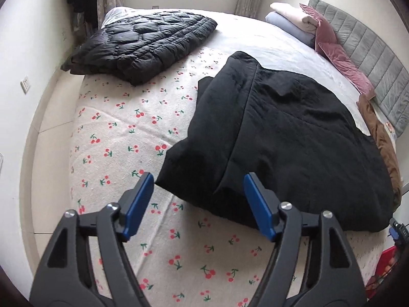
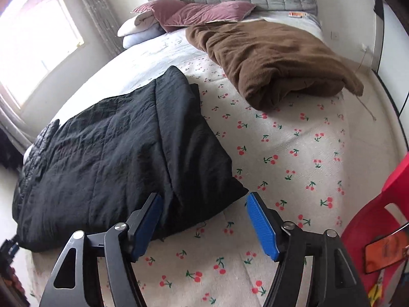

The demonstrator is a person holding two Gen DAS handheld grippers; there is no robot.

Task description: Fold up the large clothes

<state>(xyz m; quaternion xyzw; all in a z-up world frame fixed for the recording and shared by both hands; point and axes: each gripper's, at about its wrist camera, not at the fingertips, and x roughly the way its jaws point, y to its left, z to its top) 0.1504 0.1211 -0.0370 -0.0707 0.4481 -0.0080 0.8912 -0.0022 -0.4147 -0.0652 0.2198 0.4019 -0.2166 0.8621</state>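
A large black padded garment point(image 1: 288, 138) lies folded on the cherry-print bed cover point(image 1: 122, 133). It also shows in the right wrist view point(image 2: 120, 158). My left gripper point(image 1: 198, 181) is open and empty, hovering just above the garment's near left corner. My right gripper point(image 2: 204, 202) is open and empty, with the garment's near right corner lying between its blue pads point(image 2: 260, 225). Neither gripper holds any cloth.
A folded black quilted jacket point(image 1: 143, 43) lies at the far left of the bed. A folded brown garment point(image 2: 271, 61) lies at the right. Pink pillows point(image 2: 202, 11), folded white and blue bedding point(image 1: 294, 18) and a grey headboard point(image 1: 370, 58) stand behind. A red chair point(image 2: 378, 220) is at the bed's right side.
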